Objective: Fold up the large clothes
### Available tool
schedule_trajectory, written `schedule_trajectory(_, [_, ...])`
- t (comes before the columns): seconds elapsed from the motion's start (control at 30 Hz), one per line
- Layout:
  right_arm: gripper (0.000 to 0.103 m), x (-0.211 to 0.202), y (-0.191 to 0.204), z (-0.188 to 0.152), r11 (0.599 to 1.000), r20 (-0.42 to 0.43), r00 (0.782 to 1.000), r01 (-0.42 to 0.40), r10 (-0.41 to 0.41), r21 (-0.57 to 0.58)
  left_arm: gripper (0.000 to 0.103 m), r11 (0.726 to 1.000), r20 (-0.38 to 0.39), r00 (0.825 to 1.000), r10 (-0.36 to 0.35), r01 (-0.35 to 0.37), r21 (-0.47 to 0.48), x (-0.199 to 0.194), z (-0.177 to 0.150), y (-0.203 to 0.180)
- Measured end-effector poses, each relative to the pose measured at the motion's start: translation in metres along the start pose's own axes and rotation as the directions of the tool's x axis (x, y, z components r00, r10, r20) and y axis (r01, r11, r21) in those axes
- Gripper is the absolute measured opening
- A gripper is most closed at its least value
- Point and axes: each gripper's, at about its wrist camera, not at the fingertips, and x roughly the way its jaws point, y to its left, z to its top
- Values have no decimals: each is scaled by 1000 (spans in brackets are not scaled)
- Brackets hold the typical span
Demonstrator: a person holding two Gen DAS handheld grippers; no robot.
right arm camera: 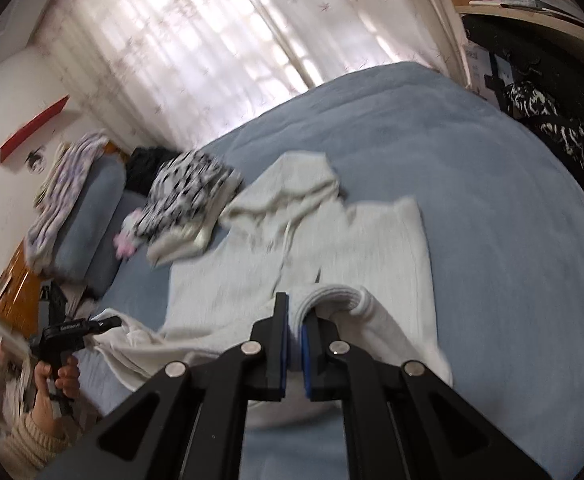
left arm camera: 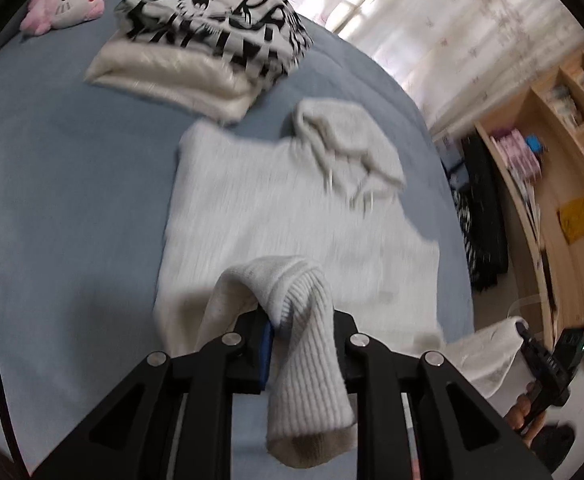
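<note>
The large cream-white ribbed knit hoodie (left arm camera: 292,216) lies spread flat on the bed covered by a grey-blue quilt (left arm camera: 60,184), its hood (left arm camera: 344,140) crumpled at the far end with the drawstrings loose on the fabric.

Left gripper (left arm camera: 304,344): the black gripper is clamped narrowly on the ribbed cuff of one hoodie sleeve (left arm camera: 308,360). The cuff is raised off the quilt and hangs down between the jaws toward the camera.

Right gripper (right arm camera: 295,344): the jaws are nearly closed on a folded ribbed edge of the same hoodie (right arm camera: 332,300); a thin band of fabric sits between the blue pads, and the lifted cloth arches above the body of the garment.

In the right wrist view, the left gripper appears at lower left, held by a hand (right arm camera: 52,380) in a cream knit sleeve (right arm camera: 28,444), with fabric trailing from it.

Beyond the hoodie, a folded black-and-white patterned garment (left arm camera: 216,24) rests on top of a folded cream garment (left arm camera: 172,76). A pink-and-white plush toy (left arm camera: 68,0) lies near that stack. A light wooden shelf unit (left arm camera: 564,184) stands beside the bed, and sheer white curtains (right arm camera: 196,44) cover the window.
</note>
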Motion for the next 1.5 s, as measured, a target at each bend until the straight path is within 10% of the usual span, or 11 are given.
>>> schedule_trajectory(0.33, [14, 167, -68, 70, 979, -151, 988, 51, -21, 198, 51, 979, -60, 992, 115, -124, -162, 120, 92, 39])
schedule_trajectory(0.67, [46, 168, -99, 49, 988, -196, 978, 97, -73, 117, 81, 994, -47, 998, 36, -41, -104, 113, 88, 52])
schedule_trajectory(0.9, [46, 189, -111, 46, 990, -249, 965, 109, -84, 87, 82, 990, 11, 997, 70, -71, 124, 84, 87, 38])
schedule_trajectory(1.13, [54, 217, -111, 40, 994, -289, 956, 69, -43, 81, 82, 902, -21, 970, 241, -217, 373, 118, 74, 24])
schedule_trajectory(1.5, [51, 221, -71, 33, 983, -307, 948, 26, -82, -181, 69, 832, 23, 950, 313, -285, 476, 154, 69, 16])
